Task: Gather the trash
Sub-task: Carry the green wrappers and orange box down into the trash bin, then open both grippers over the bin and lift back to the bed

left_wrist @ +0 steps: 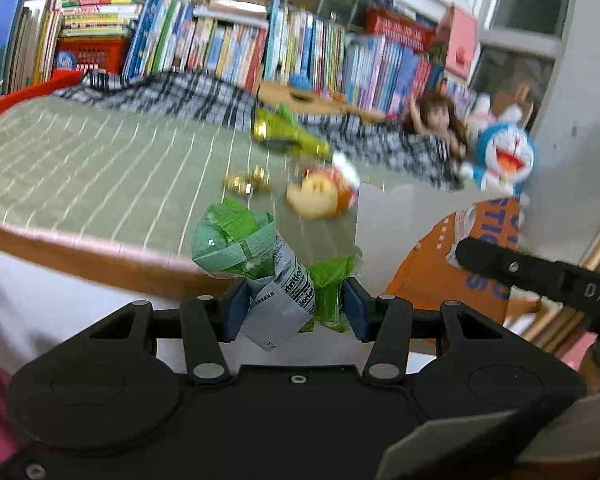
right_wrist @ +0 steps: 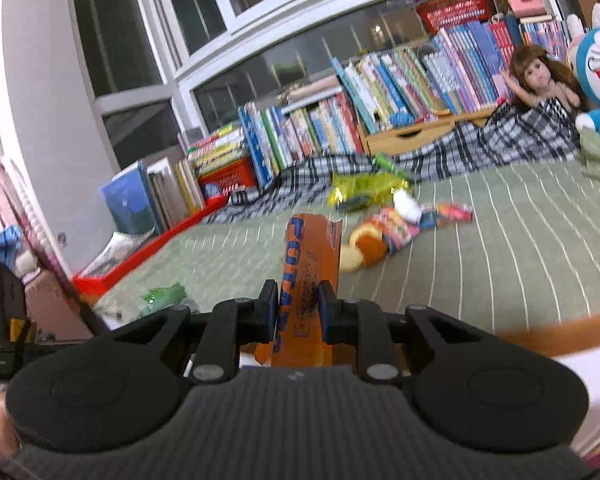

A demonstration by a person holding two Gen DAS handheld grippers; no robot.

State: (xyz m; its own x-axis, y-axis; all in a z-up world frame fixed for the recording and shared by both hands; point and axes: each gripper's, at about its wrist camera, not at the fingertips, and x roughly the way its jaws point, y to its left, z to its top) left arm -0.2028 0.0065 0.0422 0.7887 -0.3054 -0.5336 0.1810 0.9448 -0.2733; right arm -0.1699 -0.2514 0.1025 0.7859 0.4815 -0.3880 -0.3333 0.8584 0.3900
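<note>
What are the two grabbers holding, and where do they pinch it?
The left gripper pinches a crumpled green wrapper by its lower end. The right gripper pinches an orange packet near its bottom.

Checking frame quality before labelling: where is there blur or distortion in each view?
Left wrist: motion blur smears the yellow-green wrapper and gold wrappers; the held green wrapper stays sharp. Right wrist: the bed's litter is blurred, the orange packet clearer; fisheye bends the window frames.

Wrappers (right_wrist: 370,192) and a plush toy (right_wrist: 364,246) lie mid-bed (right_wrist: 500,260); a blanket (right_wrist: 480,144) lines its far edge, books (right_wrist: 340,120) behind; a doll (right_wrist: 540,84) occupies the far right corner.
</note>
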